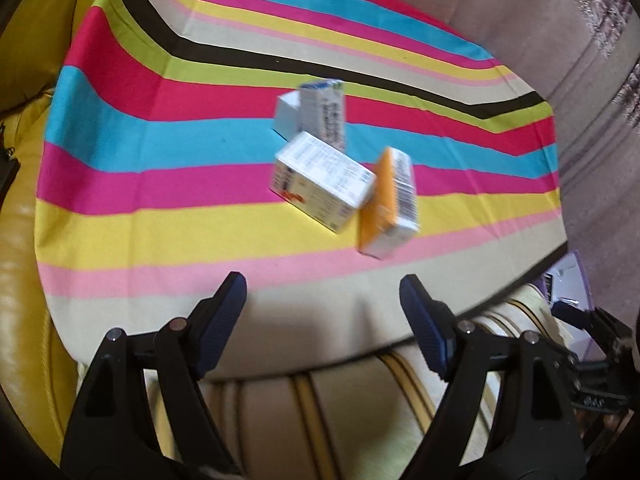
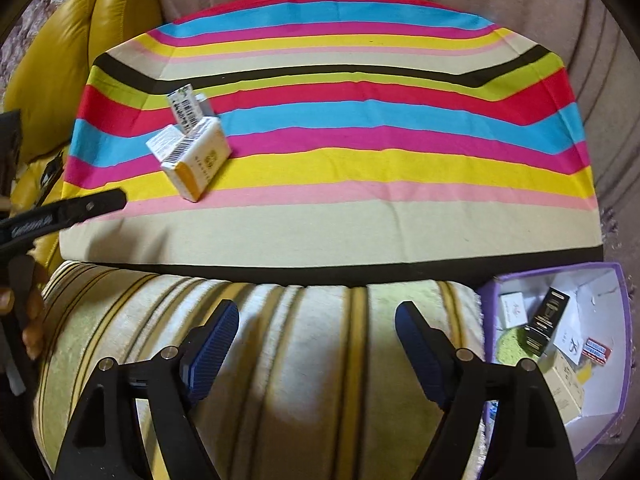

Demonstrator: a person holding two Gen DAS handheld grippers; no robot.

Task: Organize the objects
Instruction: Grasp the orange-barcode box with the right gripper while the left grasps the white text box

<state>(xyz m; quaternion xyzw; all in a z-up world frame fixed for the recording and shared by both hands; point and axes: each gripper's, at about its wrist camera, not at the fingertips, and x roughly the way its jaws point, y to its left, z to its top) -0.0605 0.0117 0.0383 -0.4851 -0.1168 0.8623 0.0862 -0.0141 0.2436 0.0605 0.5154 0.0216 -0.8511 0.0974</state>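
Hovering with both tools spread over a striped table strewn with small cartons.

A cloth (image 1: 160,184) of red, blue, pink, yellow, green, black and cream bands covers the table; yellow leather cushions (image 2: 60,64) sit at upper left of the right wrist view, a beige curtain behind. At centre of the left wrist view lie a white carton (image 1: 320,180), an orange-sided carton (image 1: 390,204) touching it, and two upright ones (image 1: 316,114) just behind. The left tool (image 1: 322,308) and right tool (image 2: 316,336) hold nothing, jaws apart, above a cream striped rug (image 2: 280,360). At lower right of the right wrist view, a purple box (image 2: 624,344) holds several packets, including a black carton (image 2: 546,320).
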